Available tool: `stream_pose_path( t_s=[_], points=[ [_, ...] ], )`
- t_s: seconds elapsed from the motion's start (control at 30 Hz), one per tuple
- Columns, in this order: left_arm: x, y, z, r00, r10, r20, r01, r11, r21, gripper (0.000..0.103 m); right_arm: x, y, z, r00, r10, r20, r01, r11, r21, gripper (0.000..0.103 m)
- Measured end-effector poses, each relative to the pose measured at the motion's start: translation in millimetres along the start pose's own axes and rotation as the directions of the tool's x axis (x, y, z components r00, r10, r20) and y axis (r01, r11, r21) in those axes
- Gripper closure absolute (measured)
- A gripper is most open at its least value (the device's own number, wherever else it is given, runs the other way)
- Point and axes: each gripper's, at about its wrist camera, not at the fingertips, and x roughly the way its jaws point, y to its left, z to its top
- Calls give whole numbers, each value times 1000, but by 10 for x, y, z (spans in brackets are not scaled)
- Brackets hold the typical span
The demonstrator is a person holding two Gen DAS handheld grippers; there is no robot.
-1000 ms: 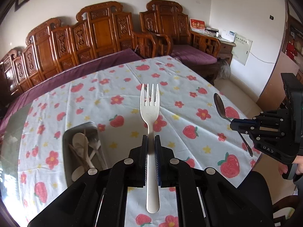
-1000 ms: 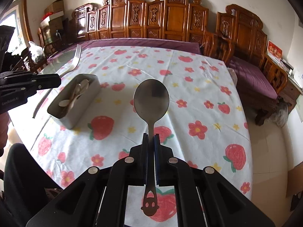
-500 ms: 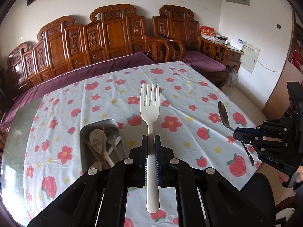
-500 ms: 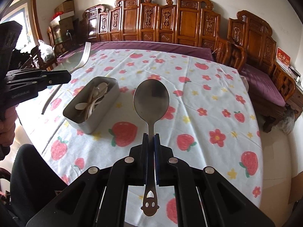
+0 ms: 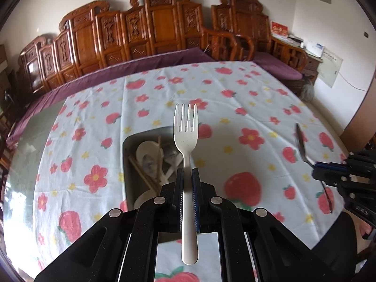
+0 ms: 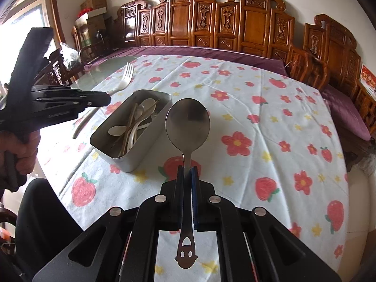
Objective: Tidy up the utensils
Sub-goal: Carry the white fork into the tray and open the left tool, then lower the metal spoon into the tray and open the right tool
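Observation:
My left gripper (image 5: 187,176) is shut on a white plastic fork (image 5: 186,138), tines up, held above a grey metal box (image 5: 127,164) that holds several white spoons and chopsticks. My right gripper (image 6: 187,174) is shut on a steel spoon (image 6: 187,124), bowl up, held just right of the same box (image 6: 141,145). The left gripper (image 6: 103,99) with its fork (image 6: 125,77) shows at the left of the right wrist view. The right gripper (image 5: 316,168) with its spoon (image 5: 300,141) shows at the right of the left wrist view.
The round table (image 5: 235,98) has a white cloth printed with strawberries and flowers, with bare glass at its left (image 5: 25,145). Carved wooden chairs (image 6: 211,23) line the far side. My legs in black (image 6: 42,213) are at the near edge.
Both grippers have moved toward the metal box. The box now lies under the fork in the left view and close to the spoon's left in the right view.

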Motion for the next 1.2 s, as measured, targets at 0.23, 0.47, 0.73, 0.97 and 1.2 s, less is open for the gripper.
stream_pose_path(
  t_s=[0.23, 0.47, 0.73, 0.97, 1.2],
  points=[
    [309, 253, -19, 999, 26, -42, -27, 999, -31, 97, 230, 45, 25, 1000, 14, -28, -15, 1000, -8, 96],
    [602, 443, -87, 996, 28, -90, -34, 997, -75, 97, 340, 50, 47, 999, 18, -40, -18, 1000, -9, 96],
    [864, 541, -204, 990, 31, -136, -45, 994, -100, 97, 437, 68, 32, 998, 21, -54, -22, 1000, -12, 96],
    [819, 550, -239, 992, 21, -125, -34, 994, -105, 80, 499, 78, 50, 998, 21, -60, -21, 1000, -8, 96],
    [541, 584, -249, 997, 32, -71, -37, 996, -82, 74, 517, 165, 117, 998, 24, -53, -25, 1000, -14, 96]
  ],
)
